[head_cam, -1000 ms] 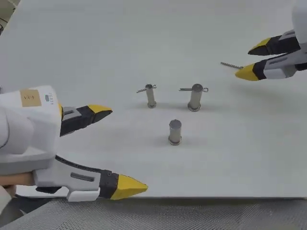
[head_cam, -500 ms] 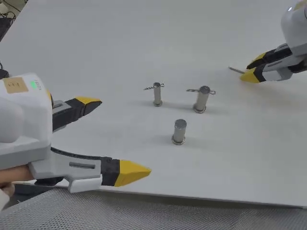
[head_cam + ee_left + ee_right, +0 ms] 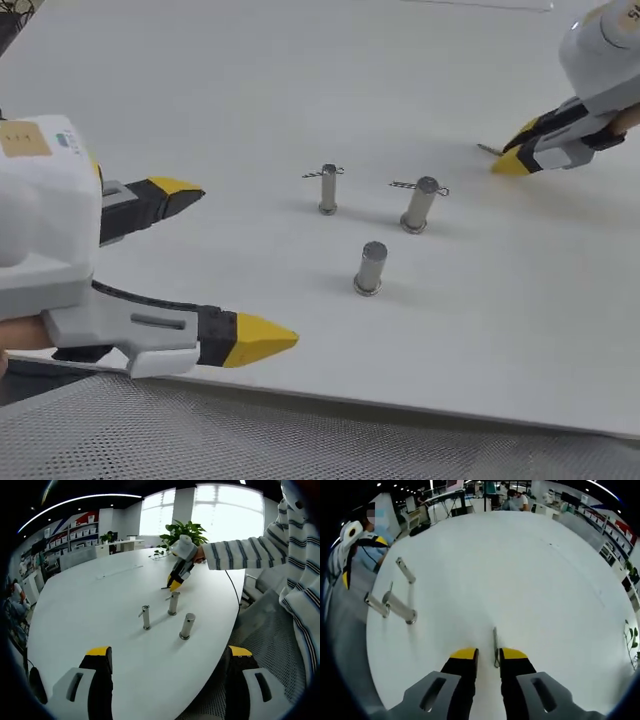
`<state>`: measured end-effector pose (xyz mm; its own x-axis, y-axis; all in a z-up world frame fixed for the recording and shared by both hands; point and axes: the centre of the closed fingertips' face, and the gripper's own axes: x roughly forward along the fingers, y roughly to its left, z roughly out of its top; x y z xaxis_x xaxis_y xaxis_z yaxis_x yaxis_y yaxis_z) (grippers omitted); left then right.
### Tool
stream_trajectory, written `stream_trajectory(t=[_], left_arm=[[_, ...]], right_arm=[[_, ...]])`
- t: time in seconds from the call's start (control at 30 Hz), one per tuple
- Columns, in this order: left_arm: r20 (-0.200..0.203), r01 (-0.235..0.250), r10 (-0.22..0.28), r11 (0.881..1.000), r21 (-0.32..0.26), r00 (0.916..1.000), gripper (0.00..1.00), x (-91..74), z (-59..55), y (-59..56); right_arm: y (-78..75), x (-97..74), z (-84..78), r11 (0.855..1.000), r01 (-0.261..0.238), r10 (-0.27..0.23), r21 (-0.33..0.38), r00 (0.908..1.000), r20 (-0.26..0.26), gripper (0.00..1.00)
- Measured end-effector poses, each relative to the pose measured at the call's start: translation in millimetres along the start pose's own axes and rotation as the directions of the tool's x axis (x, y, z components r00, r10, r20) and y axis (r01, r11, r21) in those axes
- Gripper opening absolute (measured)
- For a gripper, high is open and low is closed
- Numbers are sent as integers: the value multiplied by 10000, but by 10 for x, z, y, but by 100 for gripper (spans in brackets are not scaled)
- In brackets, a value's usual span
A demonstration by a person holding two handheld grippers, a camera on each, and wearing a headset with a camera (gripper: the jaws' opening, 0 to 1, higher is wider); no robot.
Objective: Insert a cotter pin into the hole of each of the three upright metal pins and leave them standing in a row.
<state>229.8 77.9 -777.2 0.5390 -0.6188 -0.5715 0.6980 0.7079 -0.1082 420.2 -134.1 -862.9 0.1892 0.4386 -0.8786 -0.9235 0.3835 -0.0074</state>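
Right gripper (image 3: 488,654) far right, jaws narrow, straddling loose cotter pin (image 3: 495,647) flat on table (image 3: 200,80), not pinched yet, we reckon. We squeeze near one end, keep it level, aim for bare metal pin (image 3: 370,268) nearest us. Left gripper (image 3: 240,265) wide, empty; could steady it.

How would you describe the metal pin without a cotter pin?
On the white table, three metal pins stand upright. It is the front pin, nearest the person; unlike the two rear pins, no cotter pin crosses its top.
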Motion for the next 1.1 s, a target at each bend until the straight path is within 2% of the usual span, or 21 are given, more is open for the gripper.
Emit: stream_trajectory(t=[0.13,0.3,0.47,0.53,0.57,0.67,0.73,0.83,0.9,0.97,1.1], left_arm=[[220,-360,374,9973,-635,9991,92,-51,23,103],[269,-787,815,9928,-902,9963,85,-72,17,177],[375,-814,855,9918,-987,9956,82,-59,29,165],[74,-900,918,9871,-1327,9958,79,-50,-15,149],[-212,-915,893,9833,-1571,9958,76,-47,-64,136],[22,-863,875,9868,-1371,9962,66,-33,-51,113],[156,-939,971,9854,-1421,9952,62,-32,-38,114],[484,-939,1030,9822,-1627,9935,62,-27,5,84],[486,-853,947,9822,-1675,9943,63,-14,-5,46],[416,-842,916,9843,-1550,9949,65,16,-30,13],[218,-690,734,9846,-1609,9971,68,58,-81,-44]], right_arm=[[-2,7,2,9996,-200,190,-177,9984,-524,17],[-40,9,-6,9974,-383,305,-604,9916,-1255,9],[-30,11,-3,9925,-685,485,-1008,9807,-1895,5],[-17,7,-6,9878,-766,462,-1355,9756,-2146,5],[-28,8,-10,9858,-765,403,-1493,9720,-2316,5],[-37,9,-15,9838,-644,166,-1675,9620,-2724,4],[-95,10,-27,9747,-734,85,-2111,9560,-2932,4],[-70,10,-27,9676,-858,93,-2376,9520,-3059,4],[-62,5,-29,9646,-893,88,-2480,9513,-3081,4],[-54,-1,-34,9542,-1010,109,-2815,9524,-3048,4],[-81,4,-33,9585,-934,91,-2693,9543,-2987,3]])
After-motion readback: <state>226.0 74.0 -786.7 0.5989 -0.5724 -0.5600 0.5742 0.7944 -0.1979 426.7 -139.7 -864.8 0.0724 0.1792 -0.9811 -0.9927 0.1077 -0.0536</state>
